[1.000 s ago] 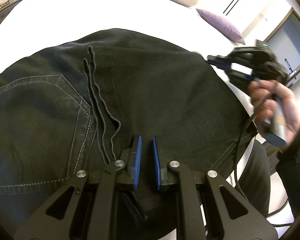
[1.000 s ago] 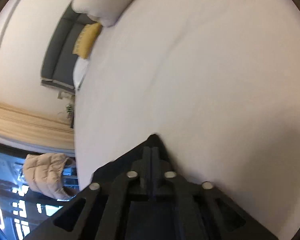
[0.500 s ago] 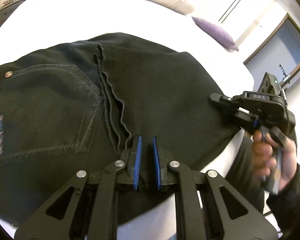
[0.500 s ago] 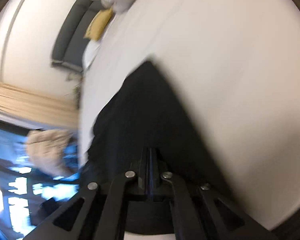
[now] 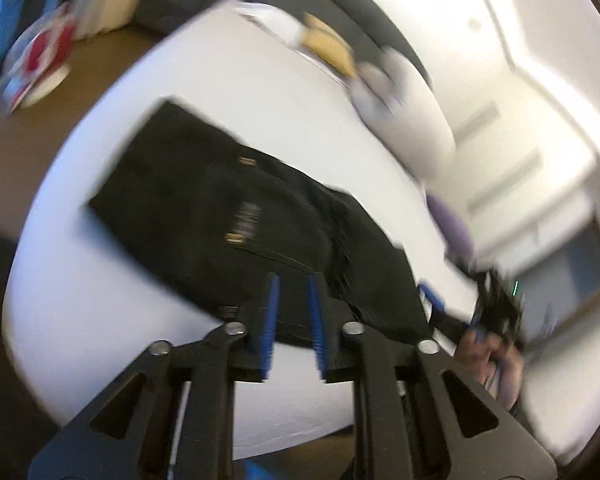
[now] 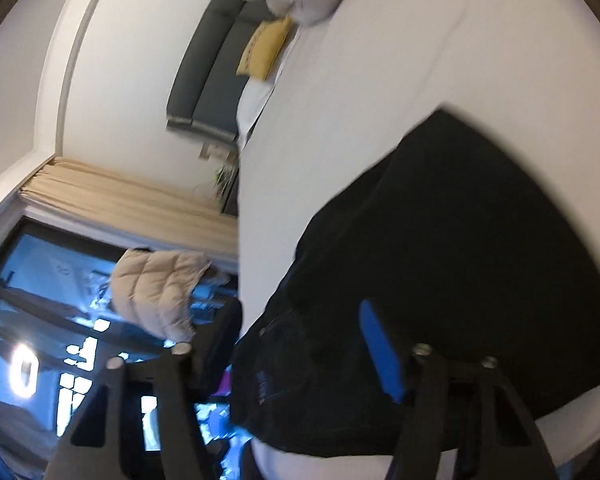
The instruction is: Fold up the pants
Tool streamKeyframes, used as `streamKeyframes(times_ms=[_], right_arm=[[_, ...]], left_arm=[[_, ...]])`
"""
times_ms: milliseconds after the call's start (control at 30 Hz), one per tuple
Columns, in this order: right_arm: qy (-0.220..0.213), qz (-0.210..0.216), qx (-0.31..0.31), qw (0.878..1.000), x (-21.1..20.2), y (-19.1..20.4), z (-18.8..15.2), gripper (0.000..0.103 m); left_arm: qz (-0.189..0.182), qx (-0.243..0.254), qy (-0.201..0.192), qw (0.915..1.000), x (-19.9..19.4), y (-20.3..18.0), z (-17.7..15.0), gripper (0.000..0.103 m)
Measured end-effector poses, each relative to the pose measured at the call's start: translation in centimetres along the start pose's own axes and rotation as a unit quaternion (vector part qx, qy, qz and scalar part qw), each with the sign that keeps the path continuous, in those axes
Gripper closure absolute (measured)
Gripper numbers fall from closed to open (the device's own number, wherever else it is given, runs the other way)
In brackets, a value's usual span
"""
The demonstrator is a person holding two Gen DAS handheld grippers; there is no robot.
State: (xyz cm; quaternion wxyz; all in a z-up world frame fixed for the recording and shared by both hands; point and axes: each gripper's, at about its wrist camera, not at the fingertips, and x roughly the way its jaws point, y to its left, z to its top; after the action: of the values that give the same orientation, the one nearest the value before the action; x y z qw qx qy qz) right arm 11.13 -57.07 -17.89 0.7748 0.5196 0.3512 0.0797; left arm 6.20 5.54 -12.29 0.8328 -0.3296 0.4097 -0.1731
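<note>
Black pants (image 5: 236,216) lie folded on the white bed (image 5: 100,320), filling mid-frame of the left view and lower right of the right view. Left gripper (image 5: 292,320) opening, blue pads slightly apart, nothing between them. Right gripper (image 6: 300,344) opening wide above the pants, gripping nothing.

Both grippers are letting go of the black pants (image 5: 236,216): the left gripper (image 5: 292,320) is opening and pulling back toward six o'clock, the right gripper (image 6: 300,344) is spreading wide.
</note>
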Motion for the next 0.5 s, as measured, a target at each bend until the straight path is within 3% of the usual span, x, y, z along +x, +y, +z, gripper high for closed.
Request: streamKeyframes(times_ms=[33, 100, 133, 300, 500], right_arm=[[0.011, 0.005, 0.003, 1.000, 0.4, 0.2, -0.3, 0.052], [0.027, 0.012, 0.004, 1.000, 1.9, 0.2, -0.3, 0.054], [0.034, 0.017, 0.002, 0.999, 2.7, 1.0, -0.5, 0.055], [0.059, 0.033, -0.001, 0.998, 4.8, 2.4, -0.1, 0.058], [0.068, 0.041, 0.010, 0.997, 5.1, 2.1, 0.1, 0.059]], left_arm=[[0.003, -0.037, -0.002, 0.9993, -0.3, 2.0, 0.5, 0.075], [-0.007, -0.108, -0.008, 0.9941, -0.7, 4.4, 0.4, 0.048], [-0.017, -0.130, -0.014, 0.9913, -0.7, 5.1, 0.6, 0.045], [-0.024, -0.140, -0.030, 0.9894, -0.3, 6.7, 2.1, 0.044], [-0.041, -0.234, -0.031, 0.9709, 1.7, 9.2, 2.1, 0.044]])
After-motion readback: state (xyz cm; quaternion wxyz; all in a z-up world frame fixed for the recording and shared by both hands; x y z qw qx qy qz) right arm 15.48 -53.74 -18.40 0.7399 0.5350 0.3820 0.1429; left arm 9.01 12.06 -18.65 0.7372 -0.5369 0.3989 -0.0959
